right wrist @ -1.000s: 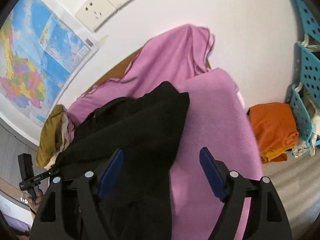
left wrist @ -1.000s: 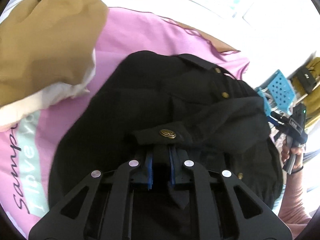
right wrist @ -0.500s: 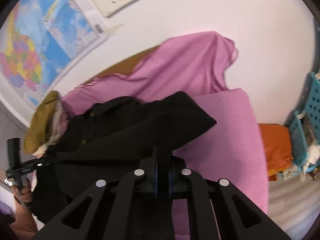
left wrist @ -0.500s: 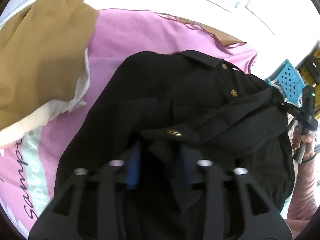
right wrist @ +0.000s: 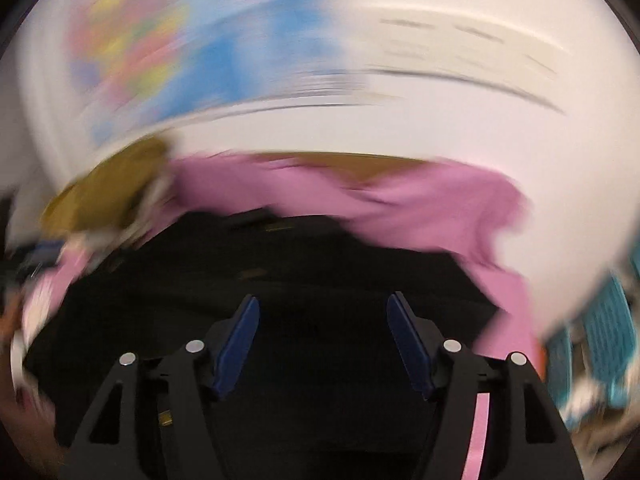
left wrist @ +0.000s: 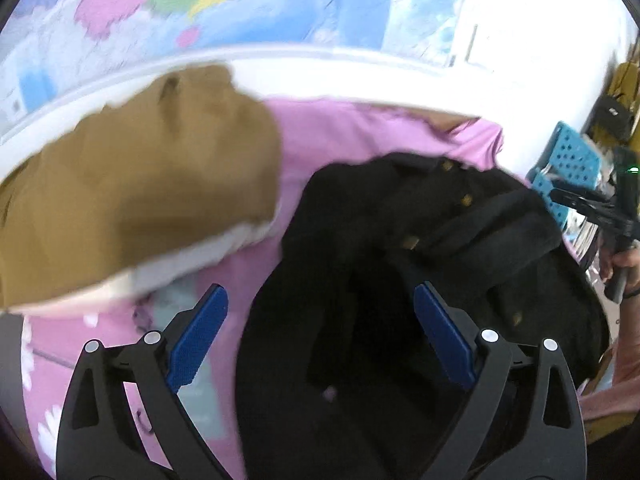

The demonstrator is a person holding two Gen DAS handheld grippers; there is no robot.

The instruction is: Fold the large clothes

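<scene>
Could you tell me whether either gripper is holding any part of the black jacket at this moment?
Nothing is held. The left gripper and the right gripper both stand open above the black jacket, with no cloth between their pads.

A white wall (left wrist: 400,76) fills the upper part of both wrist views, brightly and evenly lit. A large, colourful map (left wrist: 240,0) hangs on it, with blue seas and patches of pink, green and yellow; in the right wrist view the map (right wrist: 168,48) is badly smeared by motion blur. At the right edge of the left wrist view stand bright blue perforated plastic baskets (left wrist: 572,160); the same blue baskets (right wrist: 608,332) show as a blur at the lower right of the right wrist view. A strip of brown table (right wrist: 352,162) edge meets the wall.
</scene>
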